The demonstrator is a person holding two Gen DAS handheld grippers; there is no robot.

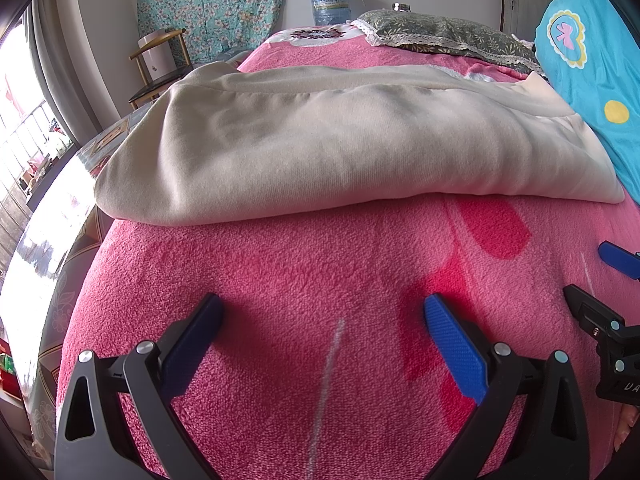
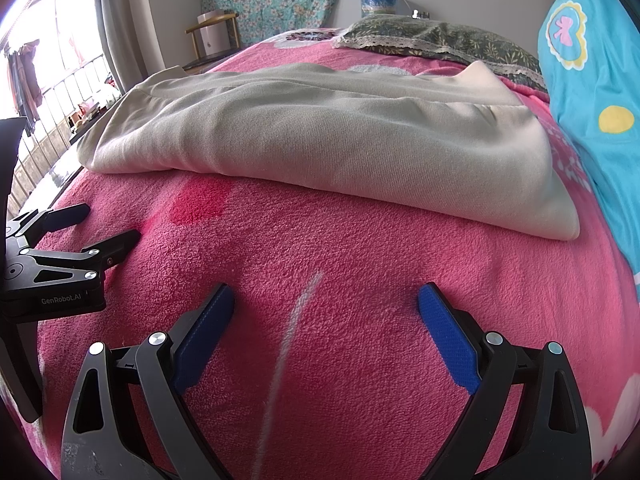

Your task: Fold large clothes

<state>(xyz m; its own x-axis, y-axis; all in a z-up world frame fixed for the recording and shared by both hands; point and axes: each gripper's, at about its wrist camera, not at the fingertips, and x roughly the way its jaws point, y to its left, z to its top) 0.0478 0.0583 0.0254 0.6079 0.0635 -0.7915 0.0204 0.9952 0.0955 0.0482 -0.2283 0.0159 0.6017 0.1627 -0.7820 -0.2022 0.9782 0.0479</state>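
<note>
Lying folded, cream garment (image 1: pixel 320 140) near pillow (image 1: pixel 448 36); both grippers (image 1: pixel 320 344) (image 2: pixel 326 332) agape, empty.

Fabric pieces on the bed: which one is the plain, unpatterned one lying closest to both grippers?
The cream garment, folded across the pink blanket. The blue bedding and the lace-edged pillow are patterned and lie farther off.

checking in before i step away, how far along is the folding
Done: the cream garment lies folded over in layers on the pink blanket. In hand: nothing; left tool and right tool are open, short of it. Left: perhaps a final fold.
</note>
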